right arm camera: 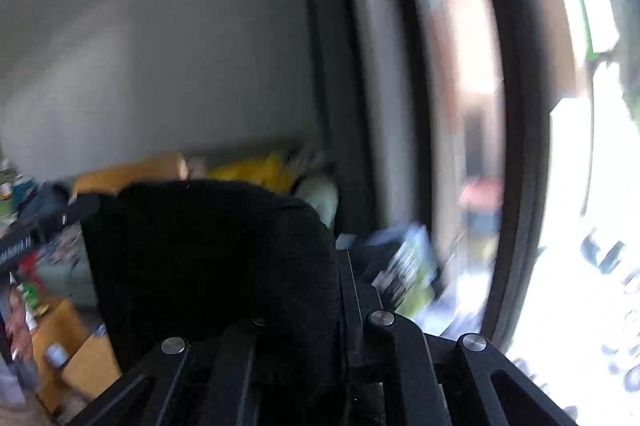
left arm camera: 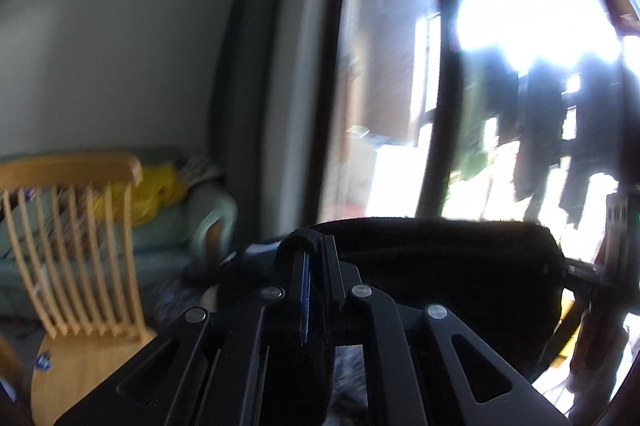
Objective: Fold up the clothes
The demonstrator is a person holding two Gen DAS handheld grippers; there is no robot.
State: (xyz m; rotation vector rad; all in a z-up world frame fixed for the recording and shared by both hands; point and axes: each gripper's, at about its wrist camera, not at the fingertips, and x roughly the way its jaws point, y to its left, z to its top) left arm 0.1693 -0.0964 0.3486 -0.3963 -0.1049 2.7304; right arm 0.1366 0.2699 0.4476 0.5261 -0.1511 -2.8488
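A black garment (left arm camera: 440,258) hangs stretched in the air between both grippers. In the left wrist view my left gripper (left arm camera: 314,246) is shut on one top corner, with a fold of the fabric bunched over its fingertips. The cloth's top edge runs right to my right gripper (left arm camera: 580,270), which pinches the other corner. In the right wrist view the black garment (right arm camera: 208,254) drapes over the left finger and hides most of it. My right gripper (right arm camera: 340,262) is shut on it. The left gripper (right arm camera: 60,222) shows at the far left edge of the cloth.
A wooden slat-back chair (left arm camera: 80,246) stands at the lower left, in front of a pale green sofa (left arm camera: 172,226) with a yellow item on it. A dark-framed glass door (left arm camera: 400,65) fills the right; dark clothes (left arm camera: 540,129) hang outside. Boxes (right arm camera: 408,274) sit by the door.
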